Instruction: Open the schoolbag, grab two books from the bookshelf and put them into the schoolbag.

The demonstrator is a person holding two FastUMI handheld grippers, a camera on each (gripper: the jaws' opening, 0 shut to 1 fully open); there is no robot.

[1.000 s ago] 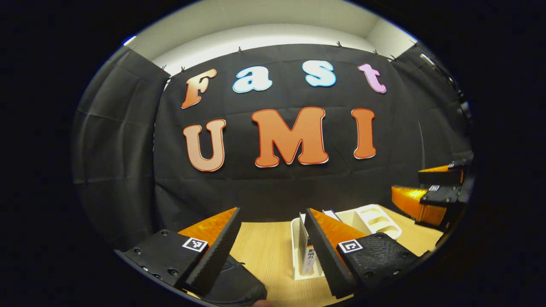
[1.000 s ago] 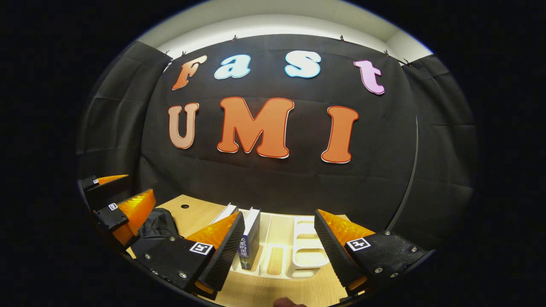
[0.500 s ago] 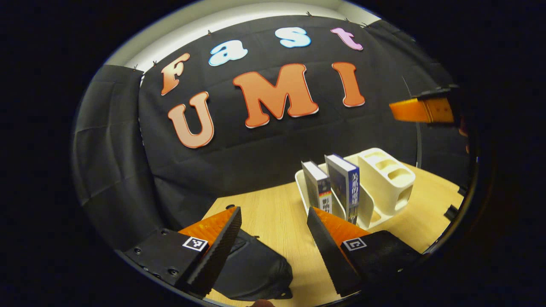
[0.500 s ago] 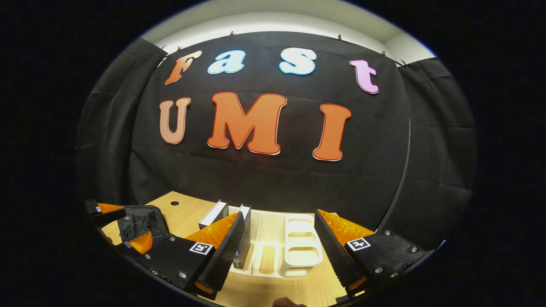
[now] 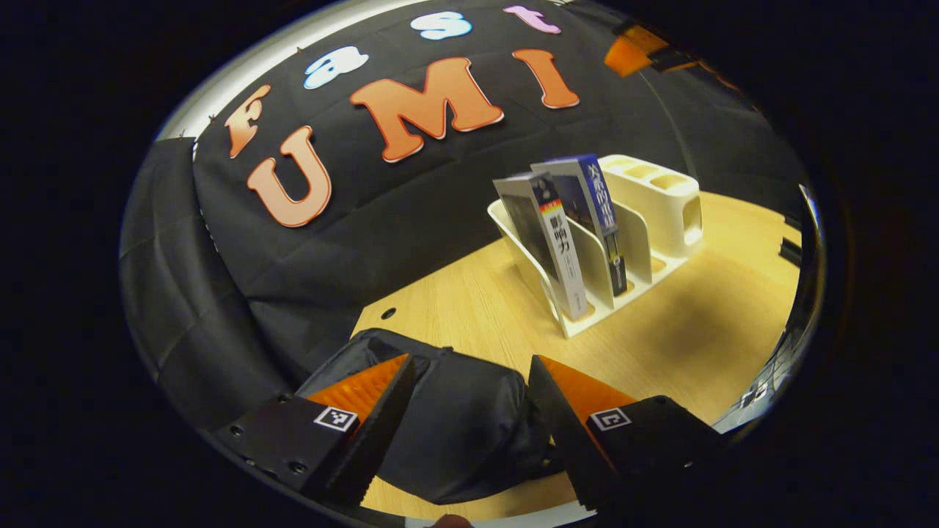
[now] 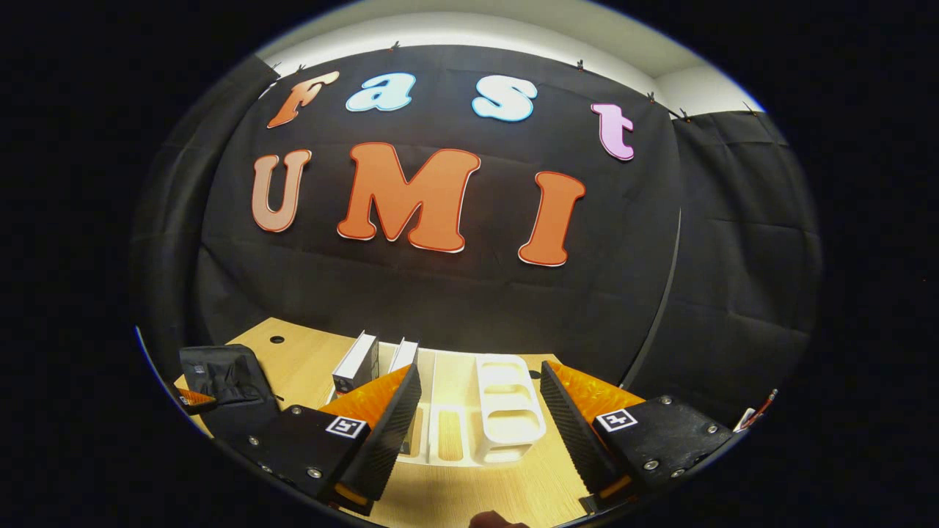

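Observation:
The black schoolbag (image 5: pixel 455 433) lies closed on the wooden table (image 5: pixel 469 308), just beyond and below my left gripper (image 5: pixel 469 364), which is open and empty. Two books stand upright in the white bookshelf (image 5: pixel 660 205): a grey-white one (image 5: pixel 546 235) and a blue one (image 5: pixel 594 213). My right gripper (image 6: pixel 480 370) is open and empty, held above the table in front of the bookshelf (image 6: pixel 506 411). In the right gripper view the two books (image 6: pixel 356 363) sit at the shelf's left end, and the schoolbag (image 6: pixel 227 381) lies at far left.
The black cloth wall closes off the table's far side. A small round hole (image 5: pixel 387 313) sits in the tabletop near the bag. The right gripper (image 5: pixel 631 51) appears high up in the left gripper view. Bare table lies between bag and shelf.
The left gripper has tipped downward and moved over the schoolbag, which now lies between its fingers. The right gripper has drifted slightly right and up. Both stayed open.

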